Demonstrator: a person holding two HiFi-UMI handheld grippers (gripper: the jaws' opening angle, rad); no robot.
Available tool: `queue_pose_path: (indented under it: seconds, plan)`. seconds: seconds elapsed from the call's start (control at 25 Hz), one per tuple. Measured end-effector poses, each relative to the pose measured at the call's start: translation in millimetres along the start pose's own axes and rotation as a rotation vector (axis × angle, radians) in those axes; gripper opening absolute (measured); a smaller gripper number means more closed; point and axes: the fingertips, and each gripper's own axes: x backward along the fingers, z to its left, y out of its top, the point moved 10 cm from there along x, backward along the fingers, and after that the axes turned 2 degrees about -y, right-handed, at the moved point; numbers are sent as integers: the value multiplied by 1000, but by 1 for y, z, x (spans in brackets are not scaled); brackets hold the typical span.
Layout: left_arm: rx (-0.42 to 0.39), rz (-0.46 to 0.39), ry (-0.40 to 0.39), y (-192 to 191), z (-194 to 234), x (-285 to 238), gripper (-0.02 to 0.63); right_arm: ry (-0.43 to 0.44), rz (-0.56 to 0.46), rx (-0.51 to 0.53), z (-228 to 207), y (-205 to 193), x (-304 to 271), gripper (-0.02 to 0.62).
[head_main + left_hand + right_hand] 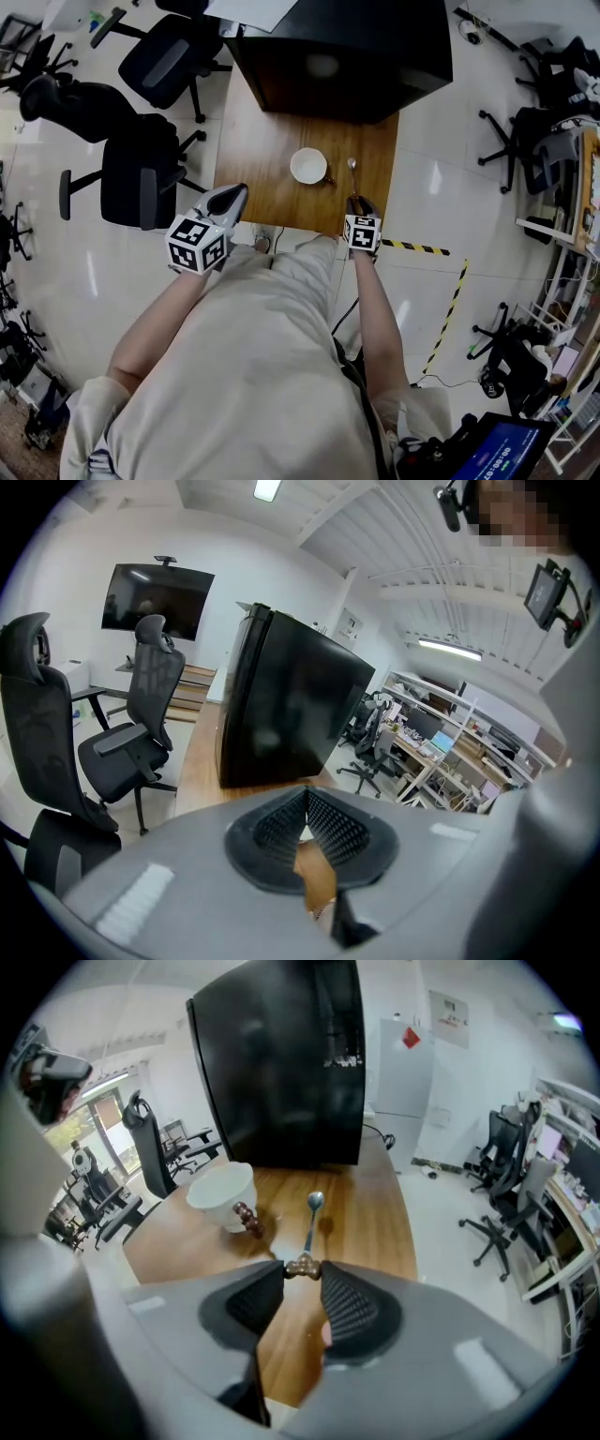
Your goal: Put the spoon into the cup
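A wooden tabletop (272, 141) is seen stretching away ahead of both tools. Its far end, well beyond the tips of both, is taken up by a large black cabinet (347, 47) with glossy sides. Black office chairs (141, 178) are placed on the pale floor off to the left of the left tool.

The left tool (234, 194) is held over the near left corner of the tabletop. In the left gripper view its ribbed black pads are brought together at the tips, and nothing is caught between them.

The right tool (357, 201) is held at the near right part of the tabletop and is pointed steeply downward. Its jaws are closed on the tail end of the spoon.

A white cup (308, 166) is stood upright on the tabletop, ahead of the right tool and just to the left of its tips. It is round and wide-mouthed, and a brown beaded handle is fitted on the side turned toward the right tool.

The spoon (352, 173) is extended straight ahead from the tips of the right tool, to the right of the cup and apart from it. A small shiny metal bowl is seen at its far end, a thin metal shaft is run back toward the tool, and a knobbly brown end piece is pinched between the pads (349, 1302).
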Motion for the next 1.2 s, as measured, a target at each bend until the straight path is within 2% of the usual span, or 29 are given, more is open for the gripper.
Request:
queue_pose_path:
  seconds: [0.44,1.2]
  plan:
    - [32,-35,-31,5,4,0,0,41,-77,52,26,34,45,124]
    - [69,-71,-26,7,16,6,0,150,-31,194,75,62,34,126]
